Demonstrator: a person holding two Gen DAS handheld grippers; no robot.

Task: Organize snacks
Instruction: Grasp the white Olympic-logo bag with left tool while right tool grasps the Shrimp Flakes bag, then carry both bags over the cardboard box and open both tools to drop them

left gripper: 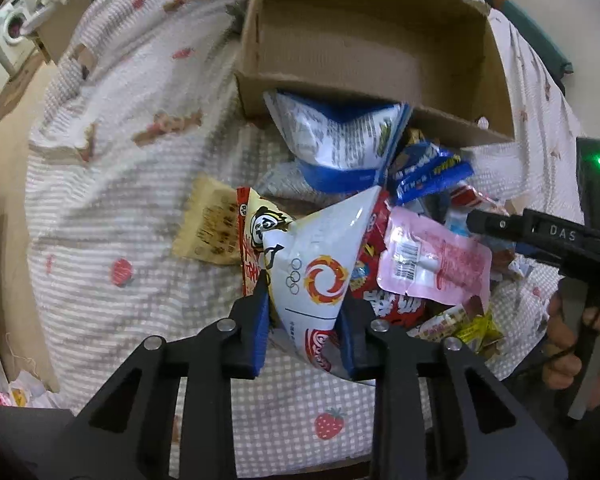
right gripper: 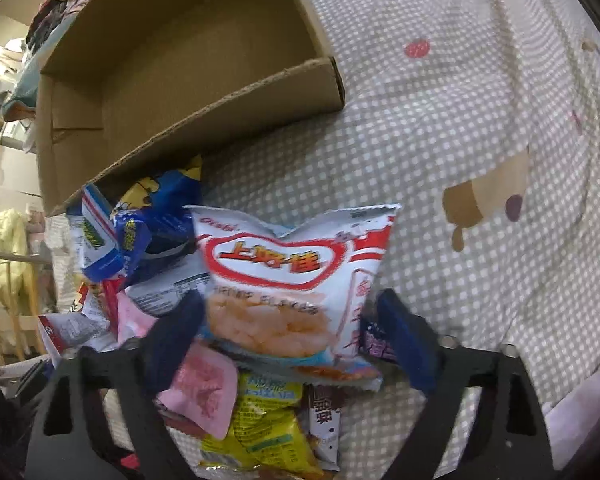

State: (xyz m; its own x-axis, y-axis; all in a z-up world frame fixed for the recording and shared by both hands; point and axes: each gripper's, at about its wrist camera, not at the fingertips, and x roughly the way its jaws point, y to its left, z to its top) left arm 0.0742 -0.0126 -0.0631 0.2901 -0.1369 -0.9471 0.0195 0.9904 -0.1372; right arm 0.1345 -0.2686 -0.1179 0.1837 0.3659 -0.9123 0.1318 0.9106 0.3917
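While pinched at its lower end, stands peak-up with its long axis running straight away from the tongs, toward the cardboard box (left gripper: 256,40) ahead: white swirl-logo packet (left gripper: 316,272), that is. Clamped by left gripper (left gripper: 304,320), jaws narrow, blue pads pressed on both flanks. Sits at the near edge of the snack heap (left gripper: 432,264) on the checked bedspread (left gripper: 120,200), box just beyond the heap, a blue-and-white bag (left gripper: 336,136) leaning at its low near wall

Judged next: lift and carry forward over that wall; no wrist turn called for, since already lined up with the box mouth

Over on the other side, shrimp-flakes bag (right gripper: 292,280) lying flat on the heap, long axis likewise away from the tongs, box up and to the left of it. Straddled by right gripper (right gripper: 290,336), jaws wide, one pad by each side edge; cannot tell whether pressing yet, too blurred

Better placed for the box, by the look of it: left hand, already loaded. Risk, as judged: crowding at the box mouth if both go together
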